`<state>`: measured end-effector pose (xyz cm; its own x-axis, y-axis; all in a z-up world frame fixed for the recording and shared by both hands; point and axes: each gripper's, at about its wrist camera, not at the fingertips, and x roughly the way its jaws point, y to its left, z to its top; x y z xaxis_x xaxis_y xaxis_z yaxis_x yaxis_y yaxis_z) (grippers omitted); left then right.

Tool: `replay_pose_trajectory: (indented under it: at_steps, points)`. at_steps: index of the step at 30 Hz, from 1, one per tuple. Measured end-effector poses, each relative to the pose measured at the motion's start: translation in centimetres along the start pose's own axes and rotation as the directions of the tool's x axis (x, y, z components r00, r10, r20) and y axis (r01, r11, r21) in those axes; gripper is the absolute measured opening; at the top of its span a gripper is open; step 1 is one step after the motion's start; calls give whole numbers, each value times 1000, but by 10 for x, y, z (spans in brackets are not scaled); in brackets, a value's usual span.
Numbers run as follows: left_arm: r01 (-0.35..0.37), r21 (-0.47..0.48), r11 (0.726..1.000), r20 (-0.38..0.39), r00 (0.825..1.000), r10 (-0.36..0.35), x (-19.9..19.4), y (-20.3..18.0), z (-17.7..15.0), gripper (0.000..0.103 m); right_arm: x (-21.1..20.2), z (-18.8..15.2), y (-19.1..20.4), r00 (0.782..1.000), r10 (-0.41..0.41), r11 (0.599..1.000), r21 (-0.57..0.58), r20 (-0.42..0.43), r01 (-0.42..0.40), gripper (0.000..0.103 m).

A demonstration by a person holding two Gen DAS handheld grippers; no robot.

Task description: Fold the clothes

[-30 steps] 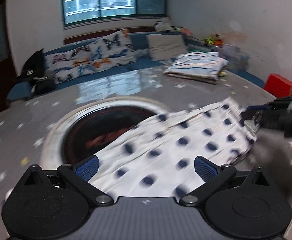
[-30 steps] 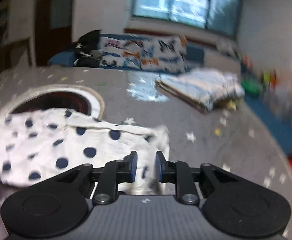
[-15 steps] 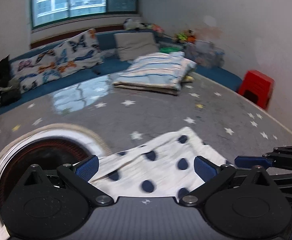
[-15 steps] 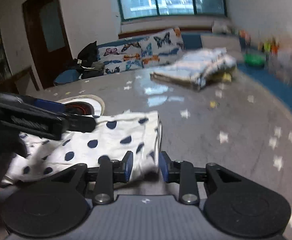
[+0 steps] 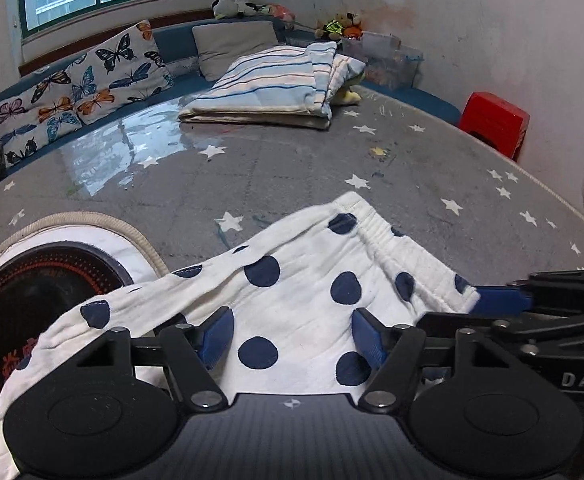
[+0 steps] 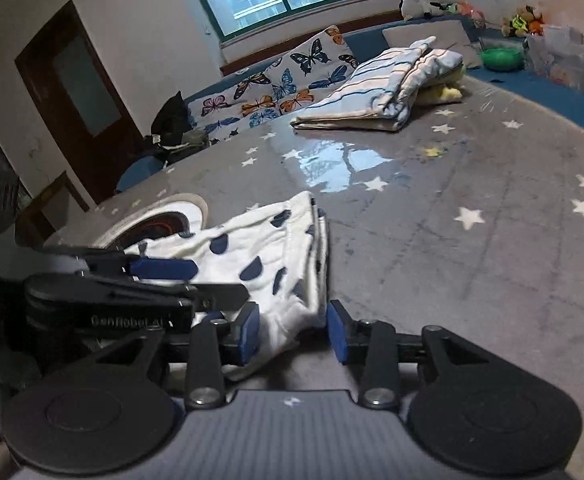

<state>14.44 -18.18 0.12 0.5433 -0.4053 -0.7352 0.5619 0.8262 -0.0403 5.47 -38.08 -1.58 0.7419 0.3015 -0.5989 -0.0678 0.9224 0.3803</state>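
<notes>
A white garment with navy dots lies on the grey star-patterned surface, with its elastic waistband at the right. My left gripper is open, and the cloth runs between its blue pads without being pinched. The right gripper comes in from the right and touches the waistband corner. In the right wrist view, the garment has a bunched corner between the fingers of my right gripper, which is open. The left gripper hovers over the cloth at the left.
A round dark plate with a pale rim lies under the garment's left end. A folded striped blanket sits at the back of the surface. Butterfly cushions line the bench, and a red stool stands at the right.
The garment has been pulled right, mostly off the round plate. My right gripper's jaws went from shut on the cloth to apart. The left jaws have narrowed but stay open.
</notes>
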Motion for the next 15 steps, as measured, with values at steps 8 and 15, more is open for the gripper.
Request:
replay_pose_trajectory:
  at_steps: [8,15]
  points:
    - [97,-166,981,32,995,-93,-24,34,10,73,-7,-3,32,995,-38,981,-184,93,55,15]
    - [218,-290,932,61,976,-210,-39,48,23,83,-6,-11,74,988,-39,906,-411,151,98,15]
